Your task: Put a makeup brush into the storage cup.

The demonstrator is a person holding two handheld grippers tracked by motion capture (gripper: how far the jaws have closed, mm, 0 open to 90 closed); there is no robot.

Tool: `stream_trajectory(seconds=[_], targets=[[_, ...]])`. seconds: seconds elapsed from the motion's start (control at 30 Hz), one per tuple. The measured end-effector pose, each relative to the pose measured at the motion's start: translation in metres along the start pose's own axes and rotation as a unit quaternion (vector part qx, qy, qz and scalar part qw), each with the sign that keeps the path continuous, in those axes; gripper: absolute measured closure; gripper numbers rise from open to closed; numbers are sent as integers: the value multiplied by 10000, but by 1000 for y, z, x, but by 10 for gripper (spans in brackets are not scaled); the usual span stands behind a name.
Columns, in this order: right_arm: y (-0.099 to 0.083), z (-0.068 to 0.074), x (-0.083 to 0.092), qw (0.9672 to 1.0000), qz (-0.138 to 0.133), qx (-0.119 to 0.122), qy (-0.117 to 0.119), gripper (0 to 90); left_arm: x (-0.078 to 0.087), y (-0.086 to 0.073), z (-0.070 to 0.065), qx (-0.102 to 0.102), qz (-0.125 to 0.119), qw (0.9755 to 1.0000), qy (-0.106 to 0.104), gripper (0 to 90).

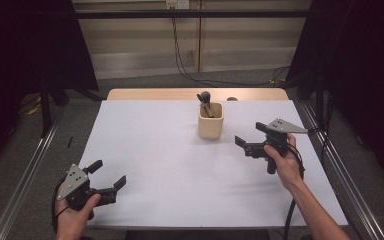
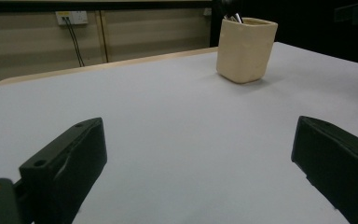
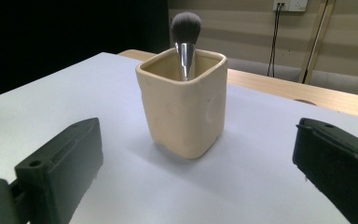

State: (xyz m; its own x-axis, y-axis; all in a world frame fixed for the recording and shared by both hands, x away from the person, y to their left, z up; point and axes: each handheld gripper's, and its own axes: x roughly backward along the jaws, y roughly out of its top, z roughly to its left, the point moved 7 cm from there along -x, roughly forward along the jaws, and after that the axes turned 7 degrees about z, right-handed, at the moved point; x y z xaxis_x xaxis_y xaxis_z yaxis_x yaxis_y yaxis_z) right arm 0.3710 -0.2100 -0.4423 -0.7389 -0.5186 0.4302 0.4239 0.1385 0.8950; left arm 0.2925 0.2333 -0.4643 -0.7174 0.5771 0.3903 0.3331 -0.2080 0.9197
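A cream square cup [image 1: 210, 121] stands upright on the white table [image 1: 160, 145], toward the back and right of centre. A makeup brush [image 1: 205, 99] with dark bristles and a silver ferrule sticks up out of it. My right gripper [image 1: 250, 134] hovers just right of the cup, open and empty. In the right gripper view the cup [image 3: 184, 112] and brush [image 3: 185, 35] sit close ahead between the spread jaws [image 3: 196, 135]. My left gripper [image 1: 109, 174] is open and empty near the front left corner. In the left gripper view the cup [image 2: 245, 49] stands far off at the upper right.
A wooden strip [image 1: 155, 94] runs along the table's back edge. Metal rails [image 1: 27, 175] flank the table on both sides. Black cables [image 1: 190, 75] trail on the floor behind, and dark curtains hang left and right.
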Motion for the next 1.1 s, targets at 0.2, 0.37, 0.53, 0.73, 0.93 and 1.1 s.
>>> stream_trajectory(seconds=[0.2, 0.37, 0.53, 0.73, 0.93, 1.1], targets=[[-8, 0, 11, 9999, -77, -78, -101, 5, 1, 0, -2, 5, -6, 10000, -11, 33], [-17, 1, 20, 9998, -68, -123, -133, 5, 2, 0, -2, -8, -9, 10000, -13, 32], [-25, 2, 31, 9998, -63, -75, -197, 5, 4, -1, -2, 13, -16, 10000, 14, 32], [-36, 1, 41, 9995, -68, -161, -253, 5, 4, -1, -2, 25, -11, 10000, 26, 32], [-42, 5, 53, 9992, -150, -126, -350, 5, 5, -1, -1, 70, -11, 10000, 59, 33], [-50, 8, 61, 9991, -104, -86, -403, 6, 6, -1, -2, 47, -19, 10000, 52, 32]])
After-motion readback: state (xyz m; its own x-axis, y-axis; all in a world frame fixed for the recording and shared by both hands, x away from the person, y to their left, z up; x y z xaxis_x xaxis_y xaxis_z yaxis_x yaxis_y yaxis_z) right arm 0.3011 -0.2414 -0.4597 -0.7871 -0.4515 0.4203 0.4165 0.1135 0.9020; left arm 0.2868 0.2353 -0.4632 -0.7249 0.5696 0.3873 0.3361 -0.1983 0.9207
